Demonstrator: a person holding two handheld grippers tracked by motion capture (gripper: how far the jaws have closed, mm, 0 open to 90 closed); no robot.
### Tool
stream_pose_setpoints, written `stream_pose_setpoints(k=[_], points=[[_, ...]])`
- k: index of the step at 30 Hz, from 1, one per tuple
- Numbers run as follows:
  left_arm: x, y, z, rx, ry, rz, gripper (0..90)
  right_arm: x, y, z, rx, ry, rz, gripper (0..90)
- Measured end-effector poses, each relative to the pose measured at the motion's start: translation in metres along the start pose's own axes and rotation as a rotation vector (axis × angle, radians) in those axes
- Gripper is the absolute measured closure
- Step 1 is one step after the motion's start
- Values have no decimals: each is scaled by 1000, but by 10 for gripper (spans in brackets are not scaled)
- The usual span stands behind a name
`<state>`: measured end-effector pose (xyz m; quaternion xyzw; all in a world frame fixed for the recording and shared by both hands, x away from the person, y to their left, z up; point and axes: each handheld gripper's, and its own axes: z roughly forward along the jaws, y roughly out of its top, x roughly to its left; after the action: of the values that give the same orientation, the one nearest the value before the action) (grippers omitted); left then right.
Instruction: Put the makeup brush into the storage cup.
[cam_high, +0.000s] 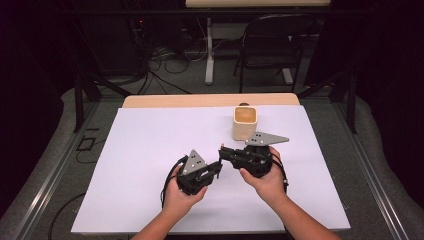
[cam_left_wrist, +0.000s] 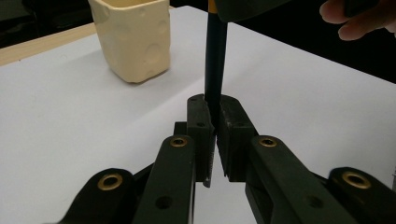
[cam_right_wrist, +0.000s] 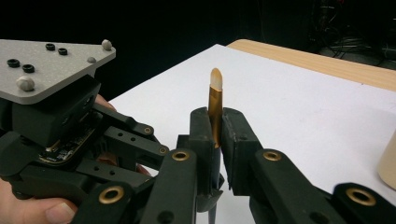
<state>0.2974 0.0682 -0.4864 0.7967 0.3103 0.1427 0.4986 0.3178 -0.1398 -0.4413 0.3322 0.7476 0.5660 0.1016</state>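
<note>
Dark room all round, with a chair (cam_high: 270, 45) and loose cables on the floor beyond the far edge of the tabletop (cam_high: 150, 150), white-covered over pale wood. Near the middle, tip to tip: left hand-held gripper (cam_high: 218, 164) and right hand-held gripper (cam_high: 221, 151), each carried in one of the person's hands. Both clamped on the same pen (cam_left_wrist: 215, 60), jaws pressed flat against its sides, with no gap to see at the shaft.

Bridges the two sets of jaws, well clear of the white surface. Runs out of the left hand-held gripper's jaws and on into the right one just ahead. Pokes past the right hand-held gripper's jaws as a short stub.

Probably light and stiff, judging by how straight it spans between the two grips. Likely smooth and round, so apt to roll or slide along its length under a loose pinch. Best taken across the shaft, pads square to it, near each end rather than on the rounded tip.

Slim and dark along the shaft, nearly black; gold-coloured at the band, then capped with a small cream, rounded end. Cannot tell for certain whether pen or pencil.

Just beyond the right hand-held gripper, apart from it: a cream cup (cam_high: 245, 125), upright, open-topped, with dimpled walls.
</note>
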Motion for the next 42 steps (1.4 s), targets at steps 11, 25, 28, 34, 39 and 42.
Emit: stream_pose_setpoints(k=[11,25,28,34,39,42], points=[[0,0,0,1,-4,-4,838,1,1,0,14,-10,-23,838],[5,-1,-2,-41,-6,-25,745,2,4,-1,11,-39,-55,838],[7,-2,-3,-61,-4,-35,676,-1,5,-3,5,-62,-71,838],[15,-3,-3,-103,37,-48,496,-8,11,-9,1,-105,-88,838],[22,-4,-7,-111,71,-54,432,-15,17,-16,4,-126,-105,838],[26,-6,-9,-96,90,-46,414,-17,19,-19,7,-145,-121,838]])
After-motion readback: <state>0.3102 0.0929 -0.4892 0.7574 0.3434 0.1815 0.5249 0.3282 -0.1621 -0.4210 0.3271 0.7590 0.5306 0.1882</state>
